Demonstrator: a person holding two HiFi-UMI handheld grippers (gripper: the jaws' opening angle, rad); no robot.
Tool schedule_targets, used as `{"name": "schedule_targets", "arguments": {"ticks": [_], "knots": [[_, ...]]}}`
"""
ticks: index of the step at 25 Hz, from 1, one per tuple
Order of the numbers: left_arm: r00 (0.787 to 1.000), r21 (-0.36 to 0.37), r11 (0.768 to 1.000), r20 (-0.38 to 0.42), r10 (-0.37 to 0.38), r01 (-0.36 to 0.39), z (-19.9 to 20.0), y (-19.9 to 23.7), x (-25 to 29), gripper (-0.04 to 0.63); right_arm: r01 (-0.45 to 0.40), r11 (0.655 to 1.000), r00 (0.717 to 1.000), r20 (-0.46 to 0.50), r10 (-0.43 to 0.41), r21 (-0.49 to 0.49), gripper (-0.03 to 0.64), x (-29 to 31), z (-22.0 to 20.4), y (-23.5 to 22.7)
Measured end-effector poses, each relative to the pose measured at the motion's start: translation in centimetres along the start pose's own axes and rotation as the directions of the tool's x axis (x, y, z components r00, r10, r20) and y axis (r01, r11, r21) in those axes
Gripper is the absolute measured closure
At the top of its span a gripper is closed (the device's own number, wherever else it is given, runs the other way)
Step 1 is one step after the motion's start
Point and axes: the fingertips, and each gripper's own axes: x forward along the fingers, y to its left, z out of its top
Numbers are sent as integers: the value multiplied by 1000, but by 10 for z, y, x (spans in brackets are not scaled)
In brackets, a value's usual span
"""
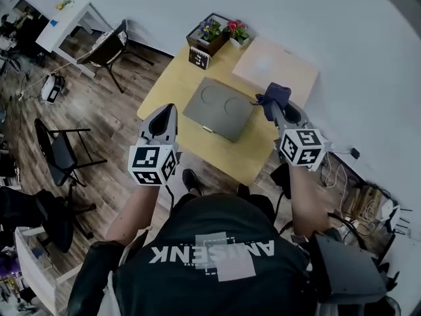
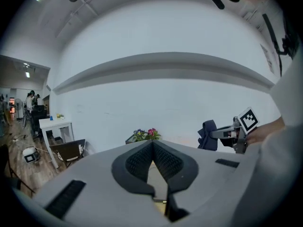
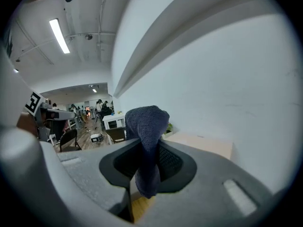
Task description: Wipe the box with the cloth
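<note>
While nr box [image 1: 219, 108], cloth [image 1: 275, 96] in right gripper [image 1: 277, 108]; flowers [image 1: 223, 30] behind.

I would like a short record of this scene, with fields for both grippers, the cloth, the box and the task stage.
left gripper: jaws together, empty, left of the box
right gripper: shut on the cloth
cloth: dark blue, bunched, held in the air right of the box
box: grey, flat, lying on the wooden table
behind box: flower planter, beige board
task stage: wiping not yet begun
</note>
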Motion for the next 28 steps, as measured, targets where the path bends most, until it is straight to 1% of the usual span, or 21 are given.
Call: {"name": "schedule_targets", "arguments": {"ticks": [1,4,6,9,13,17,22,25,28], "knots": [[1000,0,1000,-19,-6,6,-10,2,2,600,19,1000,1000,-20,-19,8,537,6,-12,-4],[998,-31,999,-60,-30,28,-32,3,2,601,85,996,993,-88,-82,38,538,22,-50,-21],[997,-40,999,-78,-28,25,-41,5,1,601,109,992,987,-125,-102,56,538,33,-71,-31],[995,-28,1000,-104,-12,9,-50,5,1,600,111,990,980,-174,-96,82,538,51,-100,-41],[991,-12,999,-128,31,-32,-57,1,-3,601,103,987,969,-237,-71,123,538,69,-133,-47],[991,-29,999,-125,39,-43,-59,-11,-7,601,98,987,961,-271,-60,130,538,82,-153,-57],[986,-26,998,-155,56,-61,-70,-21,-10,601,82,986,949,-315,-34,142,538,94,-174,-58],[986,-13,999,-163,41,-43,-74,-23,-12,601,92,982,946,-322,-35,164,538,92,-183,-52],[985,-2,1000,-173,5,-5,-76,-19,-9,601,105,979,947,-318,-44,175,538,91,-185,-48]]}}
